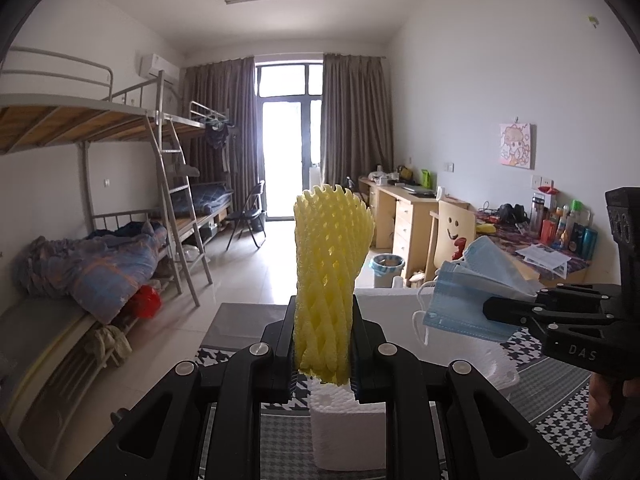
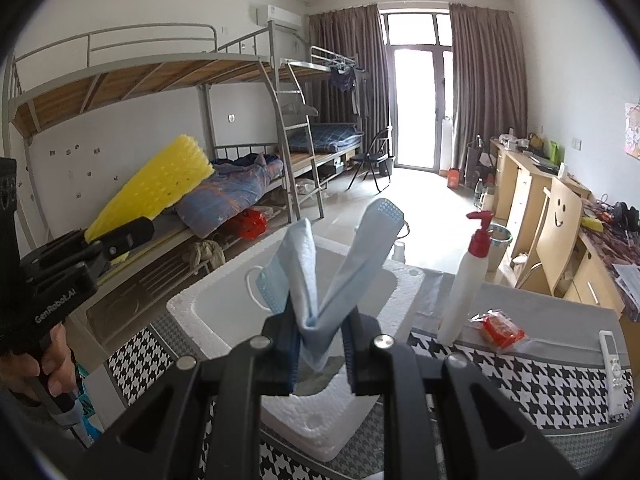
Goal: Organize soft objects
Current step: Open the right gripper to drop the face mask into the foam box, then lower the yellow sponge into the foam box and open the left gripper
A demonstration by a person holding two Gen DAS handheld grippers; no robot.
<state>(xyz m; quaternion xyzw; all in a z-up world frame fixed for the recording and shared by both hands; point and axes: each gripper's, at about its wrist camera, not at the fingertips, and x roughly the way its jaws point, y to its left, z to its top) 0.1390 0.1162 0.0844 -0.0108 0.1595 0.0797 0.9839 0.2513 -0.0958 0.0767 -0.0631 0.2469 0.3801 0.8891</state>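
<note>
The white styrofoam box (image 2: 400,280) sits on the houndstooth-patterned tabletop (image 2: 520,376); both held things hang above it. The yellow foam mesh fruit sleeve (image 1: 328,280) looks feather-light and springy, likely to crush, so its lower end is the place to pinch; the left gripper (image 1: 322,354) has its jaws closed on it there. The blue pleated paper face masks (image 2: 320,280) are limp and thin, bunched in the right gripper (image 2: 320,350), jaws narrow. Only the right wrist view shows the box's hollow, and beside it the white pump bottle (image 2: 466,284)
</note>
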